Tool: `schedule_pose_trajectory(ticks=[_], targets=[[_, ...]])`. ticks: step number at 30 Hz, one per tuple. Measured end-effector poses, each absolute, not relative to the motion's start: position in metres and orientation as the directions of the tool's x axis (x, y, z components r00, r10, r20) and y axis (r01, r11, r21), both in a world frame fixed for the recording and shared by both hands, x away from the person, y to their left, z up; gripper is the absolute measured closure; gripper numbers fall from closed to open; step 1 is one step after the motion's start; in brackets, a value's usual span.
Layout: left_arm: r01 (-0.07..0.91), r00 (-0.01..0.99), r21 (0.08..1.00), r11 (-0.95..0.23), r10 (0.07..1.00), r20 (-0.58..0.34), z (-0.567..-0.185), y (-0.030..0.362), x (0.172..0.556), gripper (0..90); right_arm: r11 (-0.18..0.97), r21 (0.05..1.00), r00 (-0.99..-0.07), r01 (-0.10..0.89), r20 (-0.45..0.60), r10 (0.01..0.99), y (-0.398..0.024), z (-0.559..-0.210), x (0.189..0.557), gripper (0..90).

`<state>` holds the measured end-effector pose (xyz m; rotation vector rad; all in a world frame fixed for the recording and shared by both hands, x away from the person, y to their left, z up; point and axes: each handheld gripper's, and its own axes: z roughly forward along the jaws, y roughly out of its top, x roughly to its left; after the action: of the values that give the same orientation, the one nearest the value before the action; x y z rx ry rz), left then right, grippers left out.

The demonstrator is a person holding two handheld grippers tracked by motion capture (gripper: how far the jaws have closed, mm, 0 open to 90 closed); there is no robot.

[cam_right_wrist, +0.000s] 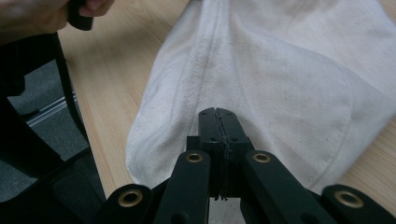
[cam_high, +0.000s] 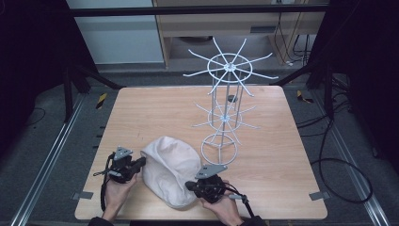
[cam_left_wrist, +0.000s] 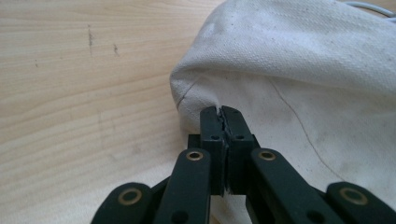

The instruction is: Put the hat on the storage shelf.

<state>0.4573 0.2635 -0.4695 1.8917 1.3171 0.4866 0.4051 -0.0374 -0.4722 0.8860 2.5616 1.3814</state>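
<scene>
This looks like a lab or recording studio rather than a home. A bare wooden counter (cam_high: 155, 113) stands on a metal frame with rails (cam_high: 44, 169), black curtains (cam_high: 28, 56) close off both sides, loose cables (cam_high: 339, 165) trail over grey floor, and hazard-striped tape (cam_high: 101, 100) marks the frame's feet.

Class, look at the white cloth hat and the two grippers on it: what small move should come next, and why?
Probably lift both grippers together, a little, to raise the hat off the table. The left gripper and right gripper are each shut on the cloth at opposite edges, and the hat lies flat, near the wire rack where it might hang.
</scene>
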Motion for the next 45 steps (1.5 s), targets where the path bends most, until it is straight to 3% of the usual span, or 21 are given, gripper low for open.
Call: schedule_pose_trajectory(ticks=[14,24,27,33,39,45], targets=[[0.6,0.37,0.785,-0.155,0.924,-0.1,-0.471,0.258,0.491,88.6,0.403,0.81,-0.828,0.427,0.171,0.533,-0.011,-0.474,0.414,90.0],[0.581,0.378,0.794,-0.18,0.924,-0.067,-0.456,0.269,0.462,75.9,0.382,0.808,-0.777,0.449,0.142,0.613,-0.047,-0.472,0.422,90.0],[0.607,0.401,0.774,-0.183,0.91,-0.1,-0.457,0.268,0.443,77.8,0.399,0.779,-0.749,0.484,0.133,0.649,-0.059,-0.481,0.423,90.0],[0.626,0.468,0.731,-0.27,0.881,-0.075,-0.469,0.247,0.424,84.2,0.43,0.764,-0.751,0.481,0.106,0.652,-0.054,-0.49,0.423,90.0],[0.625,0.486,0.71,-0.323,0.874,-0.03,-0.478,0.232,0.431,89.1,0.441,0.762,-0.773,0.474,0.12,0.623,-0.045,-0.493,0.418,90.0],[0.624,0.453,0.723,-0.296,0.891,-0.026,-0.479,0.238,0.447,89.5,0.436,0.772,-0.802,0.463,0.154,0.577,-0.024,-0.495,0.412,90.0]])
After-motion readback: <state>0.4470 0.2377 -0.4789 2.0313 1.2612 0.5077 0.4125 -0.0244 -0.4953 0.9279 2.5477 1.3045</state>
